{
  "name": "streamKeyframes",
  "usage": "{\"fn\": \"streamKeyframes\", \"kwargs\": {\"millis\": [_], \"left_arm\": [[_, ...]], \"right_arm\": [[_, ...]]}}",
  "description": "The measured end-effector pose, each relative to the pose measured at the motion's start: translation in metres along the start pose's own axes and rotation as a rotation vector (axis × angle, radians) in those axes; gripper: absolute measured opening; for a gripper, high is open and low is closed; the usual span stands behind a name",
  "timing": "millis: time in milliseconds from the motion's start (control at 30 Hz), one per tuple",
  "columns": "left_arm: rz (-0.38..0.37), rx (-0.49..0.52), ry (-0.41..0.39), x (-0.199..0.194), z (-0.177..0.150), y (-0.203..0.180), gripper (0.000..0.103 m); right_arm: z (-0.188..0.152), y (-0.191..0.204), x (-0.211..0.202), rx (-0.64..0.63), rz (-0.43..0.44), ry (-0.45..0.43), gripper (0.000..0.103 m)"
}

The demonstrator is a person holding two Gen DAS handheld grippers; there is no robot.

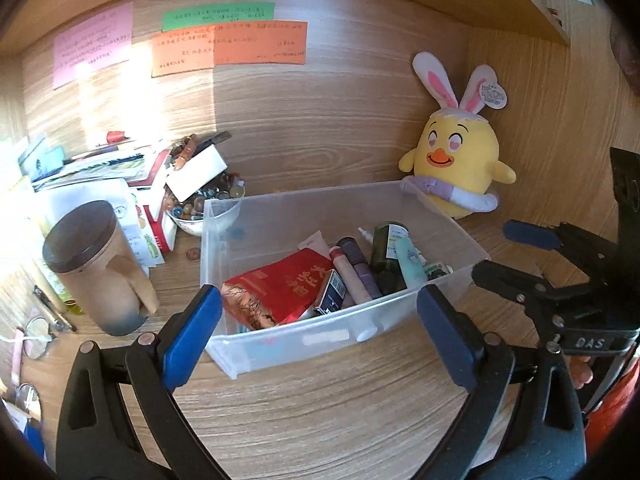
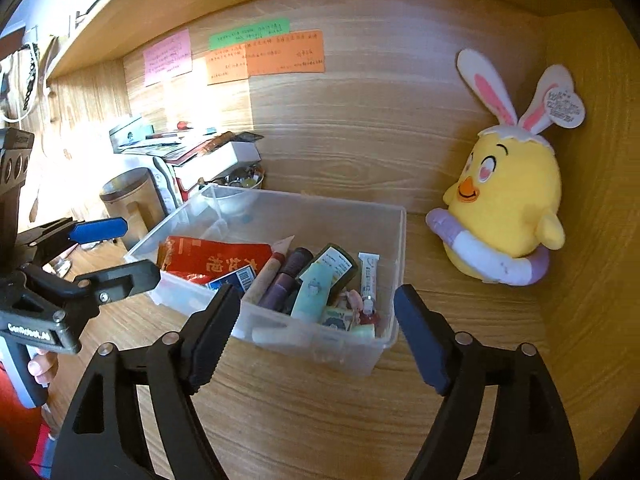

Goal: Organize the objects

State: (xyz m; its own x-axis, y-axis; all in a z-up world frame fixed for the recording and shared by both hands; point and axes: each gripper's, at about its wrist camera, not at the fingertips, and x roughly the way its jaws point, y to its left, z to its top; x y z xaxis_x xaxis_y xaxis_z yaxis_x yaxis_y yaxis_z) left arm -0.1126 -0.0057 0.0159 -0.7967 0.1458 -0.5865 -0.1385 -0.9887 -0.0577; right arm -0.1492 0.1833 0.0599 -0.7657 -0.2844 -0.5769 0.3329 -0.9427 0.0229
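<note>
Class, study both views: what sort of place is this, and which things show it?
Probably a personal study desk set in a wooden alcove at home or in a dorm: handwritten sticky notes on the back panel, stacked books and papers, and a plush chick beside a clear bin of toiletries.

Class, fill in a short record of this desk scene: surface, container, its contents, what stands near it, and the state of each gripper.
surface: wooden desk
container: clear bin, open top
contents: red packet, tubes and bottles, packed together
right of bin: yellow plush, against the wall
left of bin: lidded mug, bowl of beads
left gripper: open, empty
right gripper: open, empty
</note>
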Motion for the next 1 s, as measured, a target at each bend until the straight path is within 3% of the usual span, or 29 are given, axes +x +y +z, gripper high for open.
{"fn": "streamKeyframes", "kwargs": {"millis": [1000], "left_arm": [[0.025, -0.016, -0.001, 0.001, -0.027, -0.004, 0.100]], "right_arm": [[-0.026, 0.007, -0.006, 0.058, 0.023, 0.016, 0.083]]}}
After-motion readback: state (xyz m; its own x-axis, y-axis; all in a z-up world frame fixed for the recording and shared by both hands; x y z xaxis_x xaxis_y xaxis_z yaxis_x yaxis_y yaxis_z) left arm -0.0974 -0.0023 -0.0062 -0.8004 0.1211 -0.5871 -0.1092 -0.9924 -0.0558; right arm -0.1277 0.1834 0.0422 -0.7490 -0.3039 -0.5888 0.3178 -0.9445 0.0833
